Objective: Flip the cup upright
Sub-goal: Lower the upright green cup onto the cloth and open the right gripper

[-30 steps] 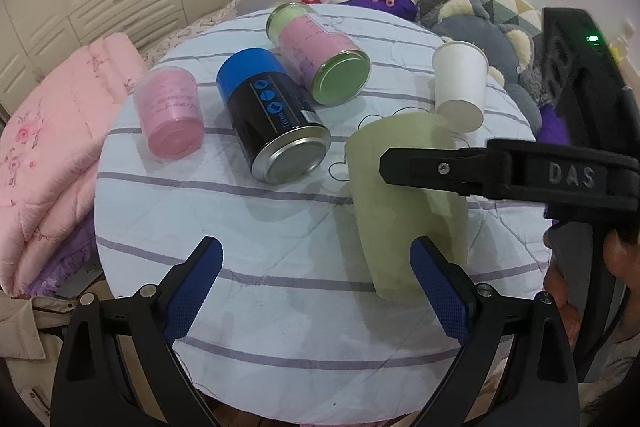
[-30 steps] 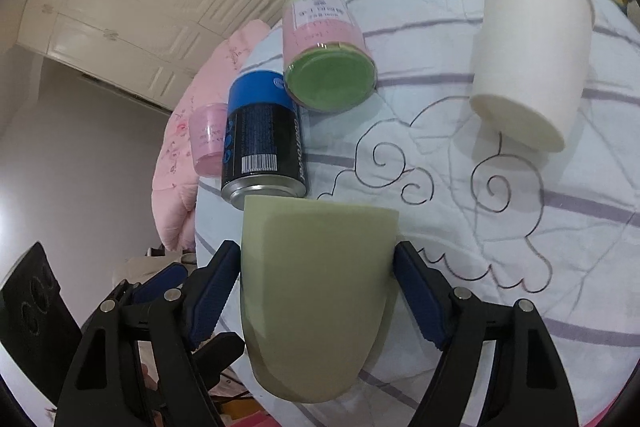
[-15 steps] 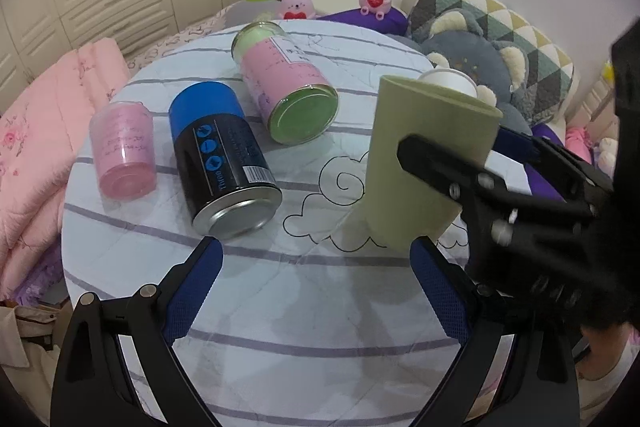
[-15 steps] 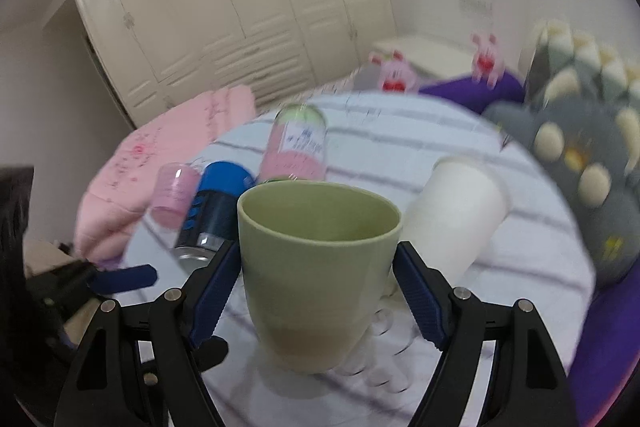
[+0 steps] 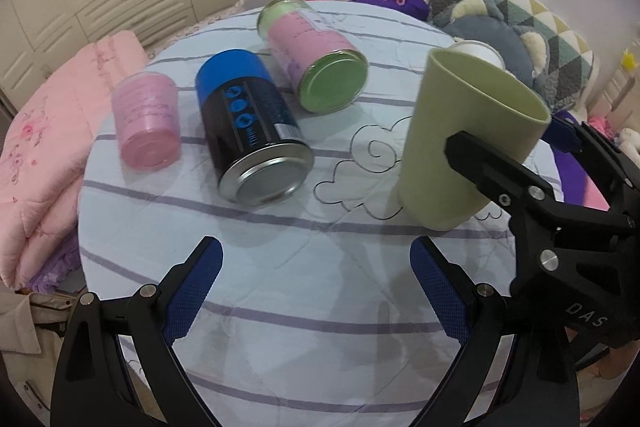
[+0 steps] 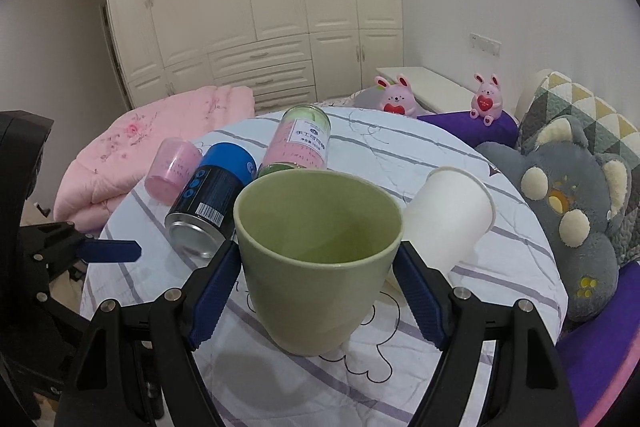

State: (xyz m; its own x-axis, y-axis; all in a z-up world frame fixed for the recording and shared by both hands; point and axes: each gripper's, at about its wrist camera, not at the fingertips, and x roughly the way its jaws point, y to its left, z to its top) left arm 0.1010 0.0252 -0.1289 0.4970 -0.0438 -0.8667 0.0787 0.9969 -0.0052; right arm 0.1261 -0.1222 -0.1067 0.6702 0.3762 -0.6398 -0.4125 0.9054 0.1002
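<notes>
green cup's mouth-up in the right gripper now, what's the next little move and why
Probably lower it the last bit and then open. The green cup sits mouth-up between the right gripper pads, but in the left wrist view it leans a little, so level it first. Its base looks at or just above the tablecloth; contact is unclear. The left gripper is open and away from it.

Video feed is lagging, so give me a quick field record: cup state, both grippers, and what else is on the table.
green cup: mouth up, slightly tilted, base at or just above the table
right gripper: shut on green cup
left gripper: open, empty
white paper cup: tipped, beside green cup
blue can: on its side
pink-label jar: on its side
pink cup: mouth down
</notes>
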